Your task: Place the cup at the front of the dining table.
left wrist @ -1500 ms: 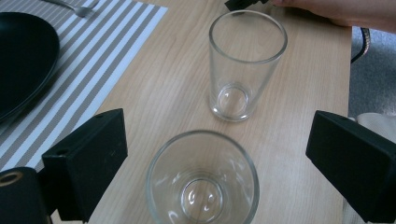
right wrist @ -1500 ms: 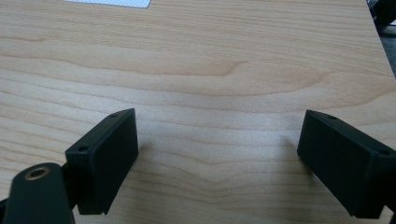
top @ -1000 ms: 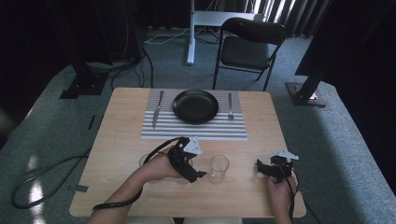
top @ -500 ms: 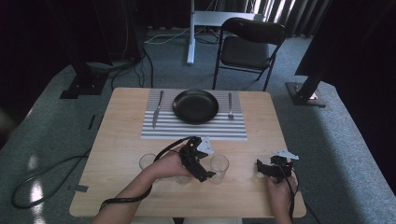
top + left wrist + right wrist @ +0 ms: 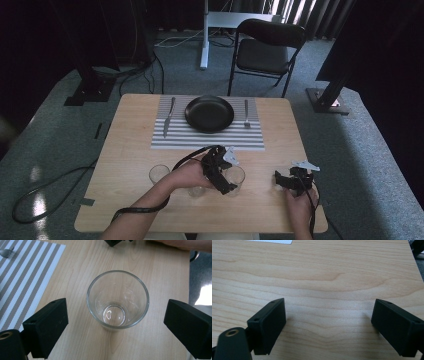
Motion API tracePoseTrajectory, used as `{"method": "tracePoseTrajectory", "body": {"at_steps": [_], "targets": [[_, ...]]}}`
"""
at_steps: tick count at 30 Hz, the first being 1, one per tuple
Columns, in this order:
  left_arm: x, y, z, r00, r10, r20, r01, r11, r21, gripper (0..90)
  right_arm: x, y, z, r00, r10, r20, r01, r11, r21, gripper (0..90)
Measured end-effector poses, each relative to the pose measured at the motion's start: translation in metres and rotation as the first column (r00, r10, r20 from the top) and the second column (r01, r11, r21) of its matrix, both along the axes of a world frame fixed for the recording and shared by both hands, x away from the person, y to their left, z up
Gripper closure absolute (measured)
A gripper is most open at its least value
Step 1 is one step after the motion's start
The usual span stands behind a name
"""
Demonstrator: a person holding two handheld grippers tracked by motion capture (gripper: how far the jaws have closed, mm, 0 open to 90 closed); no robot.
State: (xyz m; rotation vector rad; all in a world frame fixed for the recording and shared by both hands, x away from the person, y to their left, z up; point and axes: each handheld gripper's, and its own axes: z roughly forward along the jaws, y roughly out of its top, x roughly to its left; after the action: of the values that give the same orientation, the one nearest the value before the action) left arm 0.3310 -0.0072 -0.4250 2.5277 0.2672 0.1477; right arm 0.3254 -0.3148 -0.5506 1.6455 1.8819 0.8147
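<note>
An empty clear glass (image 5: 117, 300) stands upright on the wooden table (image 5: 319, 272), between the wide-apart jaws of my left gripper (image 5: 117, 325). The jaws flank it without touching. In the high view this glass (image 5: 237, 176) sits near the table's front middle, with the left gripper (image 5: 226, 184) over it. My right gripper (image 5: 281, 181) rests low at the front right, open. Bare wood lies between the right gripper's (image 5: 329, 325) jaws.
A second glass (image 5: 159, 173) stands at the front left, and a third glass (image 5: 196, 190) sits partly under the left hand. Farther back, a striped placemat (image 5: 207, 137) carries a black plate (image 5: 209, 113), a knife (image 5: 169, 110) and a fork (image 5: 246, 113). A folding chair (image 5: 265, 50) stands beyond the table.
My left gripper has moved right, from beside the glass to over it, so the glass now sits between its jaws. The right gripper has stayed put.
</note>
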Motion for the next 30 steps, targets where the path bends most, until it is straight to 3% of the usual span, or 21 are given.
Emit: {"method": "tracePoseTrajectory", "body": {"at_steps": [12,23,25,26,30], "targets": [[0.004,-0.02,-0.012,0.9997,0.021,-0.016,-0.019,0.996,0.088,10.4,0.0,0.0,0.0,1.0,-0.001,0.0,0.001,1.0,0.001,11.8],[0.004,-0.03,-0.013,0.9994,0.025,-0.022,-0.022,0.9916,0.127,14.7,0.0,0.0,0.0,1.0,0.0,0.0,0.0,1.0,0.0,11.8],[0.005,-0.032,-0.013,0.9988,0.031,-0.038,-0.026,0.9923,0.121,14.7,0.0,0.0,0.0,1.0,0.0,0.0,0.0,1.0,0.0,11.8],[0.005,-0.033,-0.013,0.999,0.038,-0.024,-0.034,0.99,0.137,14.7,0.0,0.0,0.0,1.0,0.0,0.0,0.0,1.0,0.0,11.8],[0.007,-0.036,-0.016,0.9978,0.056,-0.035,-0.048,0.982,0.183,15.3,0.0,0.0,0.0,1.0,0.0,0.0,0.0,1.0,0.0,11.9]]}}
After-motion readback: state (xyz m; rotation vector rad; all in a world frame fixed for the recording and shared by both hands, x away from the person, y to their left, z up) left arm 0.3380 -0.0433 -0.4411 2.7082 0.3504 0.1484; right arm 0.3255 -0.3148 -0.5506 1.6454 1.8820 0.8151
